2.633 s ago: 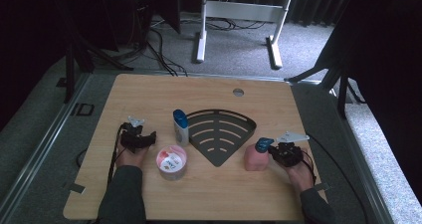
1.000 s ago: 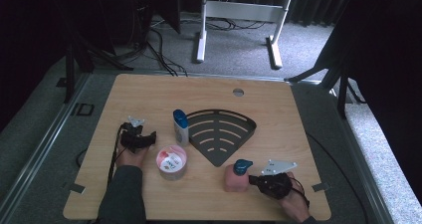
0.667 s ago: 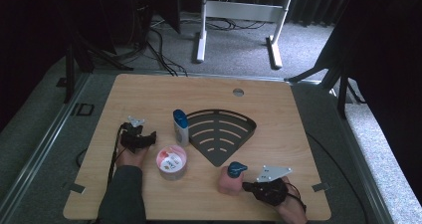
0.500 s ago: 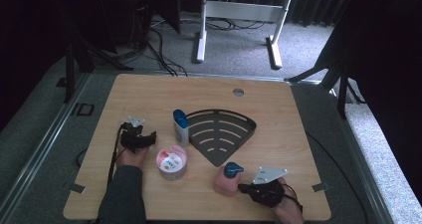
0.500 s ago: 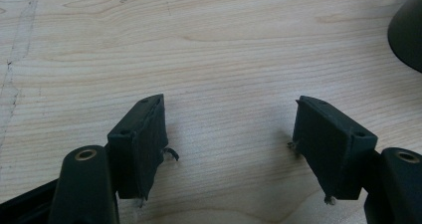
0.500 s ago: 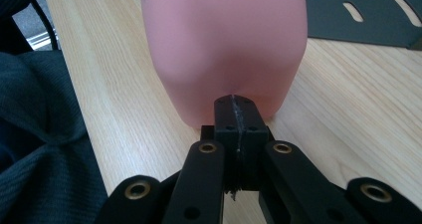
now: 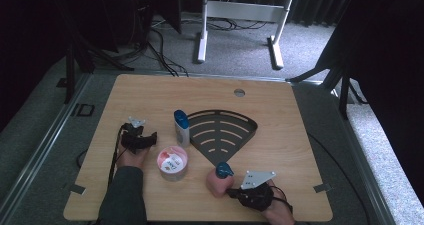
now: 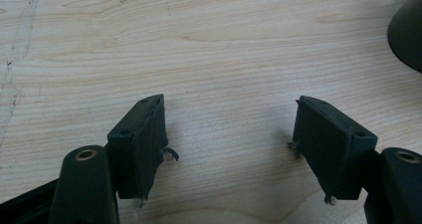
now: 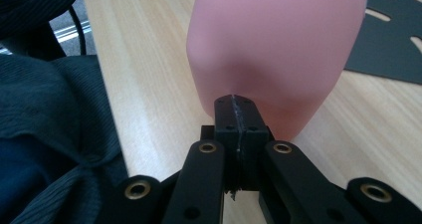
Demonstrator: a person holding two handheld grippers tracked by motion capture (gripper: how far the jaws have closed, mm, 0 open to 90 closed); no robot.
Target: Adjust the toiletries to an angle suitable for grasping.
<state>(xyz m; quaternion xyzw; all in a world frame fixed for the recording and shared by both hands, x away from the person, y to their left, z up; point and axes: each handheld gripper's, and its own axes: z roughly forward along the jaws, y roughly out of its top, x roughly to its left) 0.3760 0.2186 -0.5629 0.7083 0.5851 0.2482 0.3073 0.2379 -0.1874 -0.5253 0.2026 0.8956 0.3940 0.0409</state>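
Right gripper sits at the near right of the light wooden table, jaws pressed flat together with nothing between them, tips pushed against the lower side of a soft pink plastic bottle with a blue cap. In the right gripper view the closed tips touch the pink body, which stands on the wood just in front of them; a dark sleeve shows at the left of that view. Bottle stands near the front edge, just below the pointed corner of the black fan-shaped slotted mat, apart from it

Left gripper rests at the near left of the table, jaws spread wide and holding nothing; the left gripper view shows bare wood between its two black pads, and a dark mat edge at the far right corner. Round clear tub with a pink and white lid sits just right of the left gripper. Small white bottle with a blue cap stands upright at the left edge of the mat, behind the tub. Grey three-cornered plate tops the right gripper
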